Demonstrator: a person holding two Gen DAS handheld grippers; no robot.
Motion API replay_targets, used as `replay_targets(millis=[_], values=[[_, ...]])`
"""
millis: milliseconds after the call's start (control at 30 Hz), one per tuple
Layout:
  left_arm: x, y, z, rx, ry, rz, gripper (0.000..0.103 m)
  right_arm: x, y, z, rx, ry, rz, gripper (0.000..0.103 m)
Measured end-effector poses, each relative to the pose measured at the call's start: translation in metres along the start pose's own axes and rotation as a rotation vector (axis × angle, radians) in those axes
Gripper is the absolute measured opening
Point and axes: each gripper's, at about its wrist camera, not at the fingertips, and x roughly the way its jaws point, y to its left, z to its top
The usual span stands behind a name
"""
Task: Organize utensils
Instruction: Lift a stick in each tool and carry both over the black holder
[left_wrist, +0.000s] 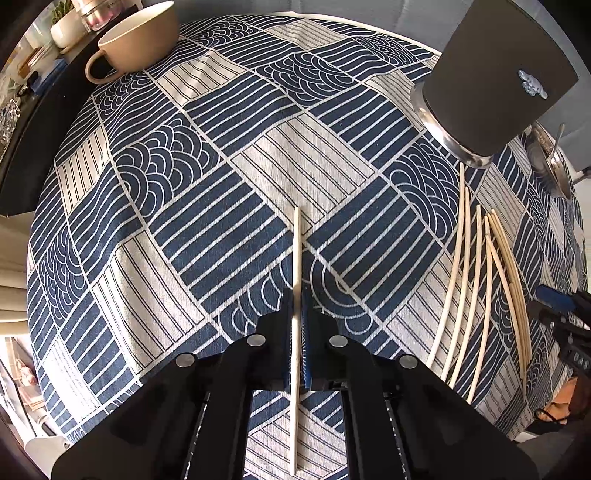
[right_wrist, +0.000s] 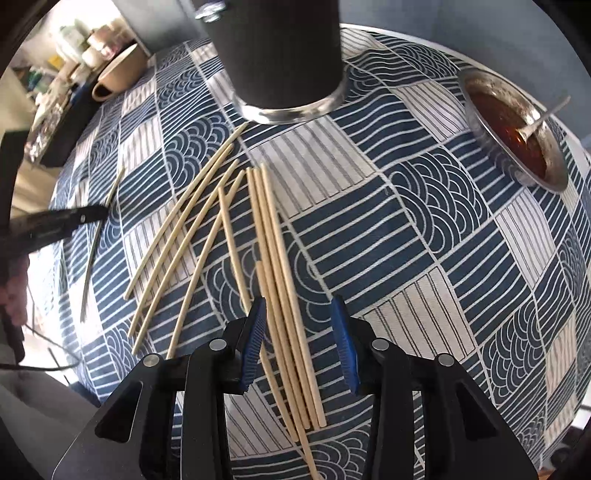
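Chopstick (left_wrist: 296, 258), light, stiff and slippery, sits pinched mid-length in left gripper (left_wrist: 297, 314); right gripper (right_wrist: 299, 343) gapes over loose chopsticks (right_wrist: 280, 295).

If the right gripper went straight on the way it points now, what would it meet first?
Most likely the bundle of chopsticks lying between and under the open right gripper, then the tablecloth beneath; how far above them it hangs is unclear.

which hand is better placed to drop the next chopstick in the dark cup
Left, probably. The left gripper is already shut on one chopstick, so it only has to carry it to the dark cup. The right gripper is open over the chopsticks on the cloth, holding nothing.
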Motion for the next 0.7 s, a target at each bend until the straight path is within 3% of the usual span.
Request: replay_targets(millis=[400,533,700], values=[[-0.007,0.003,-0.022,0.057,-0.024,0.036,0.005,0.011,0.009,0.007,-0.122,0.034,-0.125,0.031],[-0.011,-0.008,-0.025,0.088,-0.031,0.066,0.005,0.014,0.013,0.013,-0.143,0.065,-0.102,0.005],[-0.008,-0.005,-0.019,0.088,-0.021,0.030,0.005,0.017,0.005,0.019,-0.121,0.080,-0.075,0.004]])
